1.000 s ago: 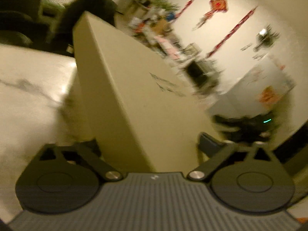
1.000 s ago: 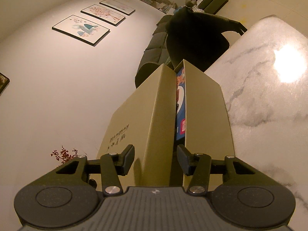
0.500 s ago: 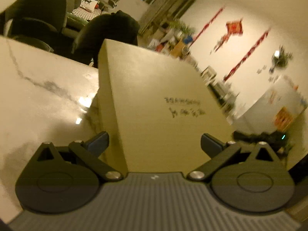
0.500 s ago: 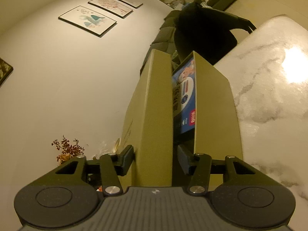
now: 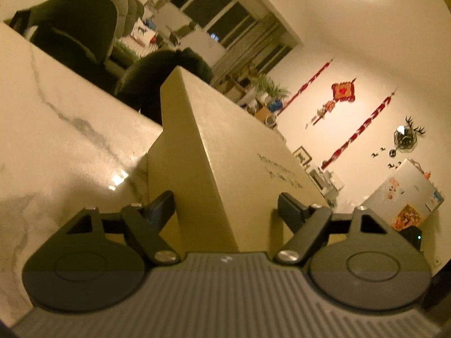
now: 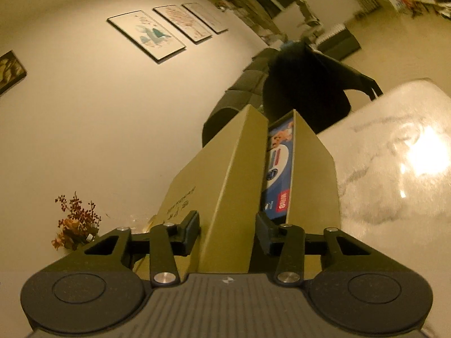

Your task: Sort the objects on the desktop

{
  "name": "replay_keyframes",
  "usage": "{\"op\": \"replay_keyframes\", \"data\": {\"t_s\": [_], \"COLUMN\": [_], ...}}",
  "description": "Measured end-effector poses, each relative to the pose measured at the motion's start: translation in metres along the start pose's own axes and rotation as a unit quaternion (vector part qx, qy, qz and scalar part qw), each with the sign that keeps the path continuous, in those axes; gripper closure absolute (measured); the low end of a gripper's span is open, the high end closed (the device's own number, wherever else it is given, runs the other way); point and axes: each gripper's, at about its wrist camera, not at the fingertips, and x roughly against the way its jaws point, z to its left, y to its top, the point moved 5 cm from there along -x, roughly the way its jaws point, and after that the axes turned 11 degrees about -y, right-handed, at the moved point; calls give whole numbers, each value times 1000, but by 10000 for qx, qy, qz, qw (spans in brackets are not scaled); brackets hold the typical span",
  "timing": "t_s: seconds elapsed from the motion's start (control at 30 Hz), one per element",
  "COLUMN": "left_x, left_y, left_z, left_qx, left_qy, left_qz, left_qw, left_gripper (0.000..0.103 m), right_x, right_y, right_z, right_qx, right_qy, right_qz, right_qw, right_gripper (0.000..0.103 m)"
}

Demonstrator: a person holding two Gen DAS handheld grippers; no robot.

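A kraft cardboard box stands on the marble table (image 5: pixel 56 129). Its lid (image 5: pixel 239 152), with handwriting on top, is tilted up off the base (image 5: pixel 160 174). My left gripper (image 5: pixel 225 205) straddles a corner of the lid; its jaws are closing, and a narrow gap still shows at the right finger. From the other side, my right gripper (image 6: pixel 227 226) is closing on the lid's side wall (image 6: pixel 236 174), and both pads touch it. In the gap between the lid and the base wall (image 6: pixel 313 169) I see a blue printed package (image 6: pixel 277 174) inside the box.
Dark chairs (image 5: pixel 84 36) stand past the far table edge. A dried flower sprig (image 6: pixel 74 222) sits low by the wall at the left of the right wrist view. Bright glare lies on the marble (image 6: pixel 428 152) right of the box.
Both grippers' jaws have narrowed around the lid. The left gripper rolled and sank toward the box. The gap at the lid has widened and shows more of the blue package.
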Motion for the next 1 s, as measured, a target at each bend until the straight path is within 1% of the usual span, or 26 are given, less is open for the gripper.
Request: {"op": "replay_keyframes", "data": {"t_s": [0.03, 0.17, 0.4, 0.6, 0.73, 0.83, 1.0], "left_x": [1, 0, -5, -16, -24, -29, -28], "left_y": [0, 3, 6, 11, 9, 6, 4], "left_z": [-2, -4, -14, -19, -22, -22, -22], "left_qx": [-33, -45, -208, -236, -256, -259, -299], "left_qy": [2, -21, -48, -174, -184, -149, -109], "left_qz": [-63, -180, -191, -166, -111, -44, -59], "left_qw": [10000, 9998, 9996, 9994, 9994, 9995, 9995], "left_gripper": [24, 25, 25, 25, 25, 25, 25], "right_x": [0, 0, 6, 19, 26, 27, 20], "right_y": [0, -1, 1, 8, 12, 13, 10], "right_z": [0, 1, -4, -8, -11, -18, -31], "right_qx": [34, 67, -97, -223, -227, -290, -452], "right_qy": [33, 3, -17, 1, -48, -105, -183], "right_qz": [-30, -138, -292, -497, -584, -591, -472], "right_qw": [10000, 9999, 9995, 9985, 9980, 9978, 9977], "right_gripper": [64, 64, 64, 63, 63, 64, 63]}}
